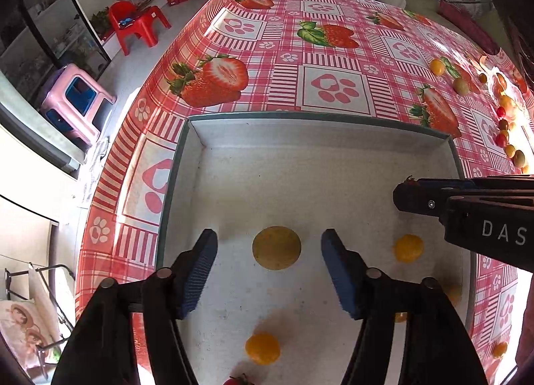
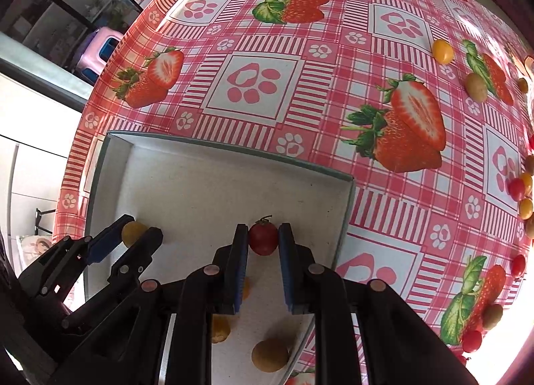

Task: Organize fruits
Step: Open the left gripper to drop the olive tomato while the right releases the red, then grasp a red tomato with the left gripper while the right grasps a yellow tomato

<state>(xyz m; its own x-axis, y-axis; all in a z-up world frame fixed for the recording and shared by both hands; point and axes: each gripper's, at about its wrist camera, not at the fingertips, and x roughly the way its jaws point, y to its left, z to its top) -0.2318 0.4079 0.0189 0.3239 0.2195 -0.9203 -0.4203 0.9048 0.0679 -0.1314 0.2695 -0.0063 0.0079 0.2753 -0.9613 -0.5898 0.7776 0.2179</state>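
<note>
Right gripper (image 2: 263, 263): nearest to me, pointing steeply down into the tray, pads clenched on a red cherry tomato (image 2: 263, 238) with its green stem up; the tomato sits at the very fingertips, low over the tray floor
Left gripper (image 1: 268, 271): pads spread wide, nothing pressed between them; a dull yellow round fruit (image 1: 276, 247) lies on the floor in the gap, clear of both pads, so it looks let go
Tray (image 1: 320, 136): a shallow white box with a grey-green rim, on the near part of the table; inside it also lie an orange fruit (image 1: 262, 349) close under the left gripper and another (image 1: 408, 247) to the right
Key relation: the right gripper is the one carrying; the bare tray floor lies straight beneath its tomato, so I judge the next move is simply to release it there
Loose fruits (image 2: 442, 50): well apart from the tray, scattered on the strawberry tablecloth (image 2: 260, 84) towards its far right edge, nearer the right hand than the left
Risk: the round tomato may roll when dropped
</note>
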